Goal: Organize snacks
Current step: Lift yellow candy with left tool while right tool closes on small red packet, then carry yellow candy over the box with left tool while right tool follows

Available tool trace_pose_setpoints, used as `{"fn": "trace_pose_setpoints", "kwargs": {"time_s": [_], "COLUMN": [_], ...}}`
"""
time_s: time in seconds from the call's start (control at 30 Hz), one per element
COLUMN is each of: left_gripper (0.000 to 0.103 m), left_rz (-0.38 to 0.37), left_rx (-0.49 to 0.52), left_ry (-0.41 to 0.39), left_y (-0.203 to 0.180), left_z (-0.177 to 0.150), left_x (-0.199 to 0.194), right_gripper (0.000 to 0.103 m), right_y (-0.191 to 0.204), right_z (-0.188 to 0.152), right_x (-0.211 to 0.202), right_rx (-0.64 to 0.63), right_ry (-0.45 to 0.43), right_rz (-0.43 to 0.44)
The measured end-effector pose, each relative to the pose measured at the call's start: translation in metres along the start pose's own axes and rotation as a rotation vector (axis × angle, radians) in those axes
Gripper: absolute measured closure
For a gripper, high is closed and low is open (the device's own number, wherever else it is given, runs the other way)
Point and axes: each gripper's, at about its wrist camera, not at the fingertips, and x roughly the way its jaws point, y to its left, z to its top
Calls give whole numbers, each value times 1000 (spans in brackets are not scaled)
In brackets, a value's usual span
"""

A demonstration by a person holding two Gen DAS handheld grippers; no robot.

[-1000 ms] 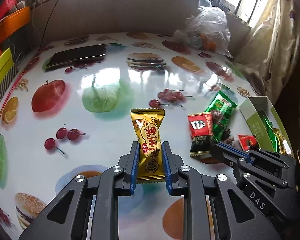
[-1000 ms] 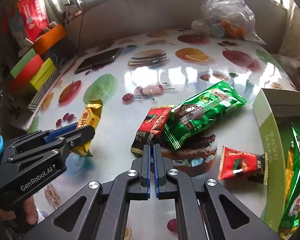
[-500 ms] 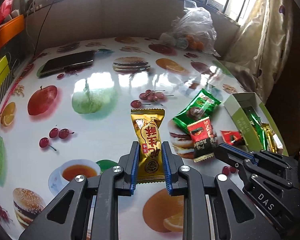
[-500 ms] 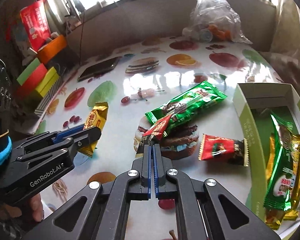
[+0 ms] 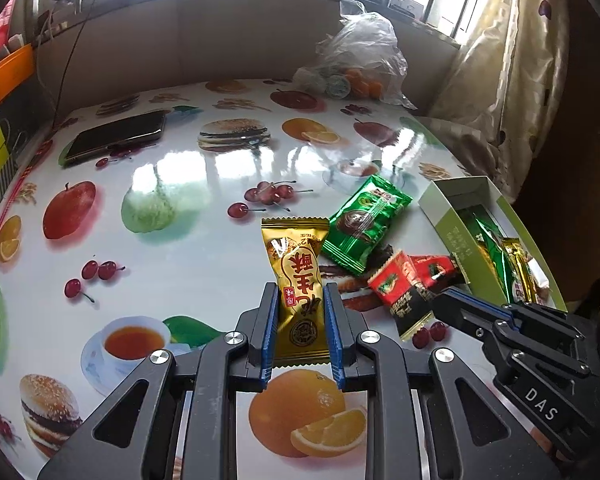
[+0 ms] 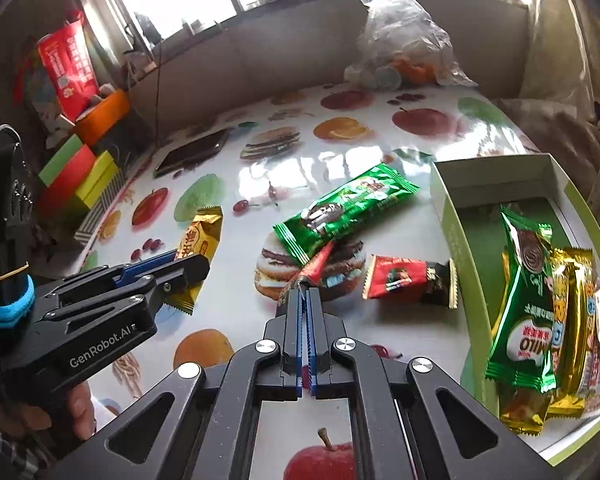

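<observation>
Snacks mid-transfer, both grippers loaded and carried toward green box (image 6: 456,240) at right edge of table (image 5: 204,184). Left gripper (image 5: 300,300) clamped on gold wrapper (image 5: 298,280), held upright between blue pads, off the tablecloth. Right gripper (image 6: 307,296) pinched tight on edge of red-black wrapper (image 5: 404,292), pkt dangling from tips. Vs 1 s back: box now much larger and closer in both views, loose pkts slid down-frame toward the grippers, gold pkt now overlapping loose green wrapper (image 5: 364,224) in frame instead of well left of it; grips same, no slip seen. Meaning: pickup done for both, travel leg under way, drop into box not yet done; likely next = carry over box wall, then release. Left on table: green wrapper plus second red wrapper (image 6: 408,280), near box, so more rounds prob needed. View diffs: left wrist shows red-black pkt face-on hanging from right gripper; right wrist sees it only edge-on as thin red sliver at tips. Right wrist shows box contents clearly, green and gold pkts already inside (image 6: 540,300), plus a hand (image 6: 80,408) on left gripper handle; left wrist gets box only partly, cut by right gripper body. Phone (image 5: 116,138) and plastic bag (image 5: 360,64) far side, not involved.
</observation>
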Motion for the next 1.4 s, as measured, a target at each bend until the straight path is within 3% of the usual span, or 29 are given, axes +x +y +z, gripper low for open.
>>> {"fn": "trace_pose_setpoints", "kwargs": {"time_s": [0.63, 1.4], "left_gripper": [80, 80], "left_rz": [-28, -128], "left_rx": [35, 180], "left_ry": [-14, -60], "left_y": [-21, -102], "left_z": [4, 23], "left_x": [-6, -23], "right_gripper": [101, 101], "right_y": [-16, -45], "right_z": [-2, 13], "right_x": [-32, -105], "right_rx": [30, 65], "right_ry": [-53, -213], "right_rz": [-20, -66]}}
